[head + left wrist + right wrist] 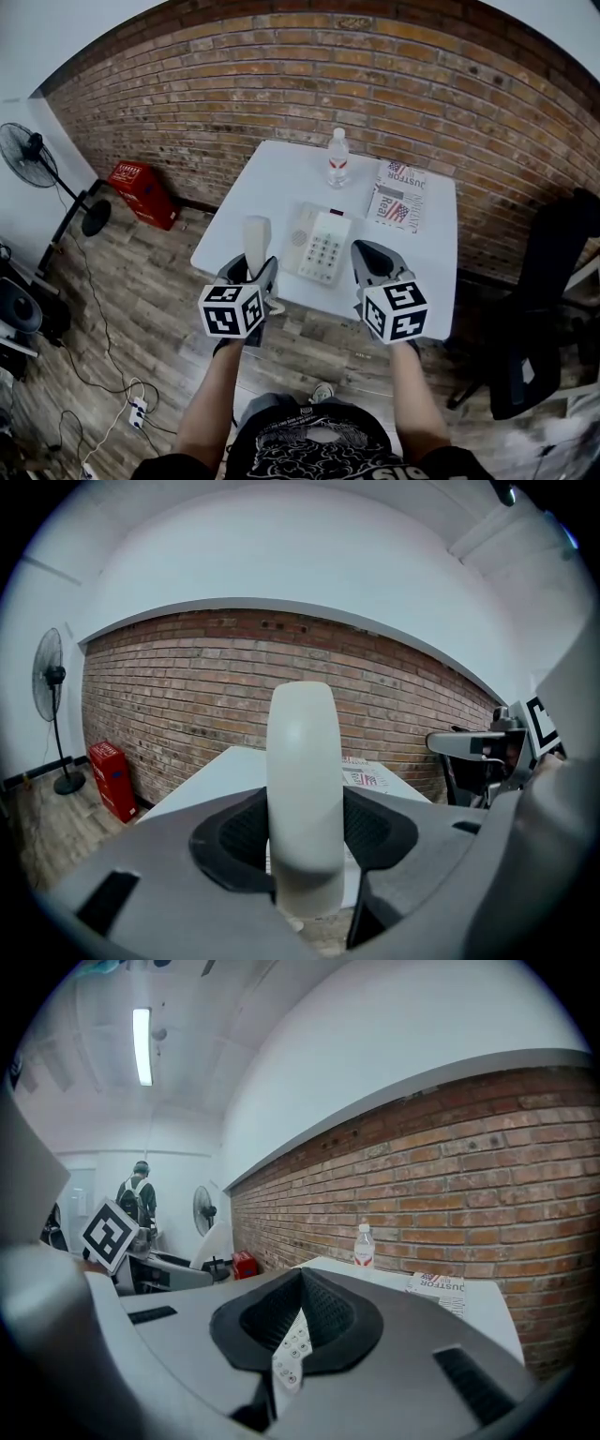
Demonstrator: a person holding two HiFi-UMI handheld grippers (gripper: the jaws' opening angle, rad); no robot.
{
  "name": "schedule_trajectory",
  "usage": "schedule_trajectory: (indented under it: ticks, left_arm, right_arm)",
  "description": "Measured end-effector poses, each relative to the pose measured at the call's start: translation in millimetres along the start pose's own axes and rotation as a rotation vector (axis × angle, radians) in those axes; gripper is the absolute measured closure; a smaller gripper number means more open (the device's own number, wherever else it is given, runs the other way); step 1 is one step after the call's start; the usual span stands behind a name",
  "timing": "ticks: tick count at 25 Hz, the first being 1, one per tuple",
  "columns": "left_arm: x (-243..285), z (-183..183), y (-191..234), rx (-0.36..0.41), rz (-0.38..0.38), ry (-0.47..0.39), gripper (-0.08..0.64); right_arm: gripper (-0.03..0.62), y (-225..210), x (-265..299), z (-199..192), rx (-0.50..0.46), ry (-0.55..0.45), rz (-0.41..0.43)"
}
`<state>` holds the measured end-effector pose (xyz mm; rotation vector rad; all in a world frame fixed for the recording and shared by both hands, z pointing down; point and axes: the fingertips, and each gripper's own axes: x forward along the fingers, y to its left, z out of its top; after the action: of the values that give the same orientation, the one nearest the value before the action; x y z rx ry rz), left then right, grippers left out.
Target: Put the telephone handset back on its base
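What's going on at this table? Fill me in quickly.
A person works two hand-held grippers at a white table. The left gripper has its jaws shut on the telephone handset, held upright, off the base. The base sits on the table, cradle empty. The right gripper is shut and holds nothing.

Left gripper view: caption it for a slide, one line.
Left gripper clamps the white telephone handset upright, white table and brick wall beyond.

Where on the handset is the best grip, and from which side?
The slim handle section between its ends, fingers on its two narrow sides, coming from the person's side. The left gripper holds the handset that way now, upright.
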<state>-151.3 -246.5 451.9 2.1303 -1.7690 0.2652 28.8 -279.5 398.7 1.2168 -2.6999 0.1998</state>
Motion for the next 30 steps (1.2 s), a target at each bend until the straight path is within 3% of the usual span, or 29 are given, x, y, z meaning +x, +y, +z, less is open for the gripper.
schedule_trajectory:
  ticks: [9, 17, 30]
  left_arm:
    - [32, -8, 5, -0.004, -0.026, 0.070, 0.345]
    - [79, -20, 10, 0.008, -0.095, 0.164, 0.345]
    - [149, -43, 13, -0.020, -0.192, 0.366, 0.345]
  right_arm:
    - [0.591, -4, 12, -7, 0.002, 0.022, -0.008]
    - [0.591, -15, 38, -10, 0.010, 0.034, -0.059]
    - [0.591, -39, 71, -17, 0.043, 0.067, -0.141]
